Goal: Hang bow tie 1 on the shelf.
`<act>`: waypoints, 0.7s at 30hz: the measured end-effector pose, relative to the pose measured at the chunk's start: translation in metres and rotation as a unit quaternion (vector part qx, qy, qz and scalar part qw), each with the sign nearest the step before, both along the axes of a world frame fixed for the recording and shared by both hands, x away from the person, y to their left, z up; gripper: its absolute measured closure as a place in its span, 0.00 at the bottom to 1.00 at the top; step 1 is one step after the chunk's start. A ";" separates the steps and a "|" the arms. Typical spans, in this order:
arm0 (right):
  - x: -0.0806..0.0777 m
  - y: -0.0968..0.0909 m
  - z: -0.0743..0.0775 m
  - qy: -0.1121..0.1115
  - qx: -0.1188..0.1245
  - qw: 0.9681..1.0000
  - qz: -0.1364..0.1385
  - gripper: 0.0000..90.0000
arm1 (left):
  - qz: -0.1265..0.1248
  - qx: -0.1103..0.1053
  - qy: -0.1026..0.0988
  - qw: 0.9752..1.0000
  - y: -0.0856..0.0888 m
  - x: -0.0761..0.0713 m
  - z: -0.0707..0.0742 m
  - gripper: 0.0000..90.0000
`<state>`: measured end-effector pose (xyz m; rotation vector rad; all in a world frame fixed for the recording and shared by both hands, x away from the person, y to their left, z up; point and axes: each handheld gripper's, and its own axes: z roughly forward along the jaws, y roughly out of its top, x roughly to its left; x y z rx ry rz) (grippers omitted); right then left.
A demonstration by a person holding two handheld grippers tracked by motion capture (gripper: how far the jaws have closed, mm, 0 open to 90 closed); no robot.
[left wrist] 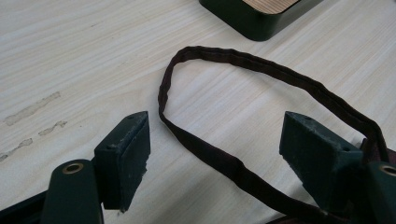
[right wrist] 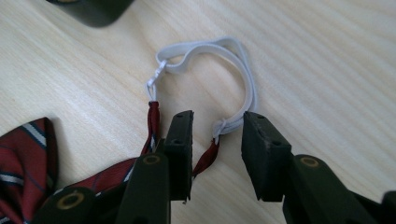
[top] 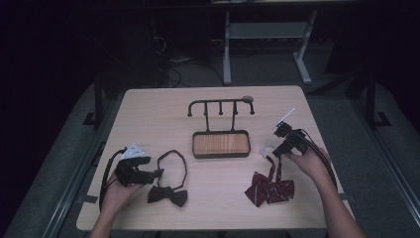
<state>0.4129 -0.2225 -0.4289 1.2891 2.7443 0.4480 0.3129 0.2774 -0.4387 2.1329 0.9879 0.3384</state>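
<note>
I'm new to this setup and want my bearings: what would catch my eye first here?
Two bow ties lie on the pale wooden table: a dark brown bow tie with a looped strap at near left, and a red striped bow tie with a white elastic loop at near right. Each open gripper, left gripper and right gripper, straddles a strap. Behind stands a black hook rack with wooden tray.

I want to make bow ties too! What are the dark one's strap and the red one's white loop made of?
The dark strap looks like matte woven fabric, with a stitched seam. The white loop looks like flat stretchy elastic, though that's a guess from its smooth ribbed band.
</note>
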 end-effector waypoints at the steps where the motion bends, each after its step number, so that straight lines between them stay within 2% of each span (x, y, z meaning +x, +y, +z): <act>1: 0.000 0.000 0.000 0.000 0.000 1.000 0.000 0.70 | 0.000 0.000 0.000 1.000 0.000 0.000 0.000 0.28; 3: 0.000 -0.001 0.002 -0.001 0.003 1.000 0.000 0.70 | -0.002 0.003 -0.001 1.000 0.000 0.000 0.000 0.28; 7: 0.001 0.000 -0.004 0.014 -0.004 1.000 0.001 0.69 | -0.003 0.004 0.000 1.000 -0.001 0.000 0.000 0.28; 14: 0.003 0.002 -0.006 0.010 -0.015 1.000 0.004 0.73 | -0.004 0.004 0.000 1.000 -0.001 0.000 0.000 0.28; 17: 0.002 0.002 -0.004 0.009 -0.013 1.000 0.001 0.69 | -0.002 0.001 -0.001 1.000 -0.001 0.000 0.000 0.28; 19: 0.001 0.000 0.000 0.002 -0.004 1.000 -0.009 0.66 | -0.001 0.001 -0.001 1.000 0.000 0.000 0.000 0.28; 21: 0.001 -0.001 0.002 0.004 -0.005 1.000 -0.017 0.65 | -0.004 0.004 0.001 1.000 -0.001 0.000 0.000 0.28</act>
